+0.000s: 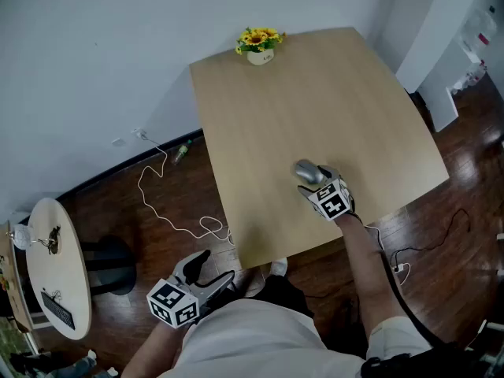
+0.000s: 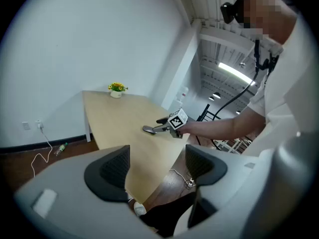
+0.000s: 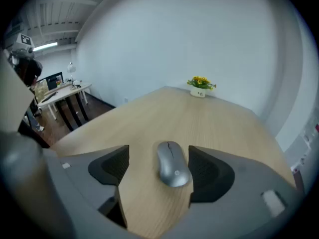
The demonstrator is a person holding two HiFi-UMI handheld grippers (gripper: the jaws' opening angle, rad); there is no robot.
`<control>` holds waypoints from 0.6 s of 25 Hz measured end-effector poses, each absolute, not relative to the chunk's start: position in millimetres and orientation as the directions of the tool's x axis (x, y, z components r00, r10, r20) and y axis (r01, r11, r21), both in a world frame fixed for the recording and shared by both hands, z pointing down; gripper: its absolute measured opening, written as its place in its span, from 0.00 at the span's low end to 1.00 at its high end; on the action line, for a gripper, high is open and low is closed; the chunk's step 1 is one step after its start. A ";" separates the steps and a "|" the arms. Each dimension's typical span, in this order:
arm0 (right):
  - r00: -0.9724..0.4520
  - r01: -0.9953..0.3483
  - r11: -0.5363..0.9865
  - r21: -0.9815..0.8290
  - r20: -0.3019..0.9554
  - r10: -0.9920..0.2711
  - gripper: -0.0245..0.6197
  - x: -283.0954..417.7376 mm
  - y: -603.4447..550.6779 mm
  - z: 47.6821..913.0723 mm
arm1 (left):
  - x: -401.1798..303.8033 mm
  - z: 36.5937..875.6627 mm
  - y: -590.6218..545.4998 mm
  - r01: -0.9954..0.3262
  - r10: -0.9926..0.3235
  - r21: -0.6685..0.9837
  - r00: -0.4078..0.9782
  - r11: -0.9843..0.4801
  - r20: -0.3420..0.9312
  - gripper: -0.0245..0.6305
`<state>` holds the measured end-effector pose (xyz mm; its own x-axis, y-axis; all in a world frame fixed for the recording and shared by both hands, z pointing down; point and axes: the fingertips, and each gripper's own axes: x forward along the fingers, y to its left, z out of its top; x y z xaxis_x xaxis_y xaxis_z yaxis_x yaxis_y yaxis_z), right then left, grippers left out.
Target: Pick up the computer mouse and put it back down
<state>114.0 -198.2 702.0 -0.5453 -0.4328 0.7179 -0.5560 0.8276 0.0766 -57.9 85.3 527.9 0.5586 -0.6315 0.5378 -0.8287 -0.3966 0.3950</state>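
A grey computer mouse (image 1: 309, 172) (image 3: 172, 164) lies flat on the light wooden table (image 1: 315, 93), near its front right part. My right gripper (image 1: 313, 183) (image 3: 158, 171) straddles it, jaws open: the right pad sits close to the mouse's side, while a strip of table shows between the left pad and the mouse. In the left gripper view the mouse (image 2: 149, 129) shows at the right gripper's tips. My left gripper (image 1: 206, 274) (image 2: 155, 171) hangs open and empty below the table's near left corner, over the floor.
A small pot of yellow flowers (image 1: 260, 46) (image 3: 200, 86) stands at the table's far edge. On the dark floor to the left lie a white cable (image 1: 169, 211) and a bottle (image 1: 183, 152). A round side table (image 1: 55, 266) stands far left. A black cable (image 1: 441, 235) trails right.
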 end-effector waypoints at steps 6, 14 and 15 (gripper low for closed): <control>-0.461 -0.515 0.852 0.088 0.810 -0.362 0.60 124.5 -241.0 758.4 | -78.2 531.0 85.5 -0.847 -0.651 0.392 0.528 -0.358 0.545 0.53; -0.465 -0.568 0.820 -0.067 0.849 -0.253 0.52 130.6 -242.8 780.1 | -121.1 527.1 85.4 -0.862 -0.685 0.410 0.492 -0.297 0.538 0.53; -0.457 -0.577 0.814 -0.061 0.850 -0.260 0.50 129.9 -244.6 779.2 | -121.0 526.0 81.9 -0.860 -0.682 0.411 0.497 -0.302 0.537 0.53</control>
<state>129.9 -244.6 779.2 -0.4575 -0.2604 0.8502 -0.5775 0.8141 -0.0614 -121.0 81.9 526.0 0.4967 -0.6821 0.5367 -0.8598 -0.3025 0.4113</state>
